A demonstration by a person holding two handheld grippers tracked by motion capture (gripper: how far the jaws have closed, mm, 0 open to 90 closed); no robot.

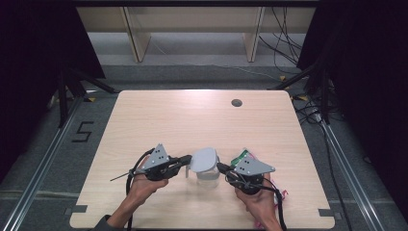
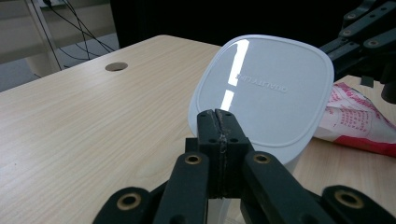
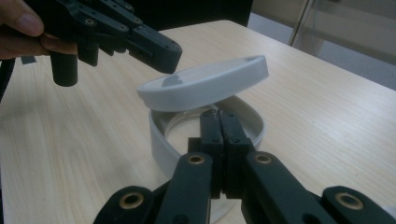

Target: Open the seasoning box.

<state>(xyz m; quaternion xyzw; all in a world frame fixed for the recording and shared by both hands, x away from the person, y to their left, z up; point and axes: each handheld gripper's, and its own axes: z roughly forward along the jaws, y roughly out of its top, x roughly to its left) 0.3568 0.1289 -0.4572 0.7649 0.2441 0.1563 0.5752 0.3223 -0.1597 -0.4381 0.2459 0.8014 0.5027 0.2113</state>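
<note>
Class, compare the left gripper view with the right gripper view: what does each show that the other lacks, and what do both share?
Left gripper view alone: embossed lettering on the lid's top, a red-and-white packet, a round table hole. Right gripper view alone: the open container beneath the tilted lid, and a hand. Both: the lid, the wooden table, and shut black jaws.

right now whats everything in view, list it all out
lid: 1, pale grey, tilted over the tub, edge in the left gripper
tub: 1, clear with grey rim, near middle of the table, rim in the right gripper
packet: 1, white and red with green, on the table by the right gripper
table: 1, light wood, round hole near far edge
floor mark: 1, black 5, left of the table
left gripper: 1, black, shut on lid
right gripper: 1, black, shut on tub
hands: 2, hold the grippers
</note>
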